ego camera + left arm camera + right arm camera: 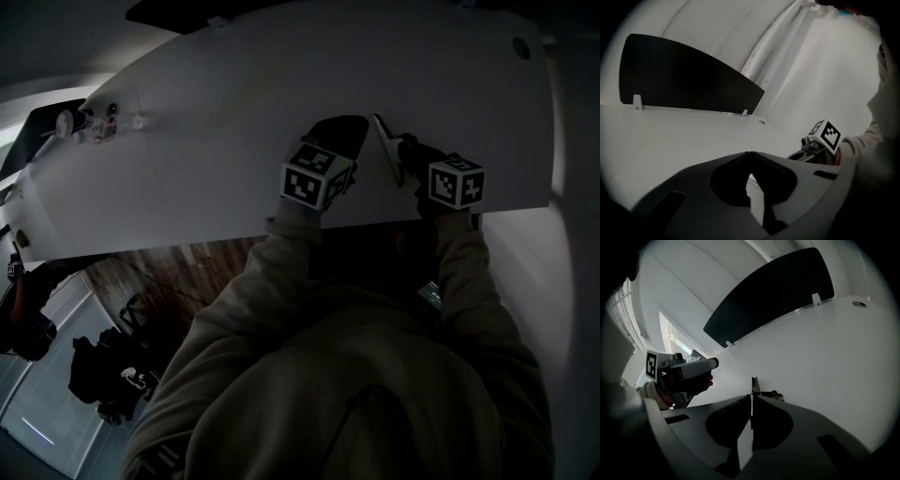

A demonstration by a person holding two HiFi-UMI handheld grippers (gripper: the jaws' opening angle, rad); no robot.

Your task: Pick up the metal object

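Both arms, in pale sleeves (281,272), reach forward across the near edge of the tabletop (216,122), side by side and close together. The left gripper (345,127) tilts down toward the tabletop, and its jaws meet tip to tip with nothing between them. The right gripper (405,145) is just beside it, also tilted down. Its jaws are pressed together on a thin metal object (753,384) that stands up from between their tips. The left marker cube (317,175) and the right marker cube (457,183) sit just inside the tabletop's near edge.
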